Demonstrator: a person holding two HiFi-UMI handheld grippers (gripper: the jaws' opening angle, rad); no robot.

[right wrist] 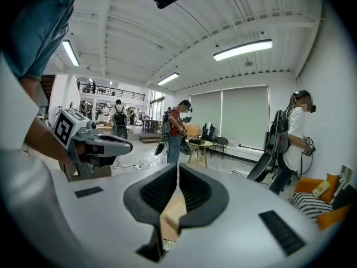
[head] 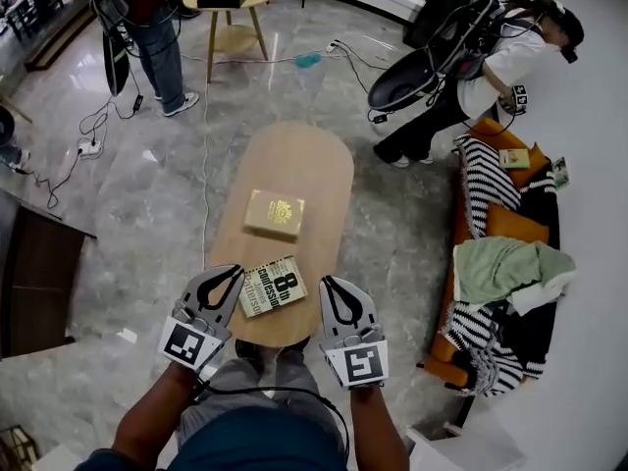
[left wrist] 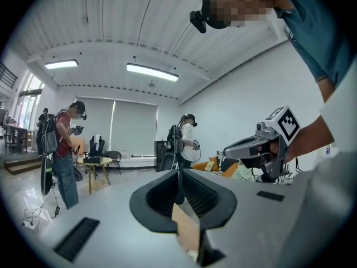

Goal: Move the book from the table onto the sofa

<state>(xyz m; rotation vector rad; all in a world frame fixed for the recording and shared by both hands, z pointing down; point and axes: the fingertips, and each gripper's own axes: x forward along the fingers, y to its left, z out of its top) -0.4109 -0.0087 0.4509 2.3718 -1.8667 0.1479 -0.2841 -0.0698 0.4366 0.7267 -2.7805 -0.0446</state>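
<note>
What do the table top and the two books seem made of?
Table top: probably light wood or veneer, matte, uniform tan. Near book: paper cover, printed black lettering on white. Far book: tan cover with gold emblem, perhaps cloth or leatherette.

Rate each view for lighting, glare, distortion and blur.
Head view: evenly lit, table sharp, soft sheen on the floor, edges bowed by the wide lens. Left gripper view: strong fisheye, black corners, bright ceiling light, a mosaic patch on top. Right gripper view: same fisheye and dark corners, strip light glaring, near jaws slightly soft.
</note>
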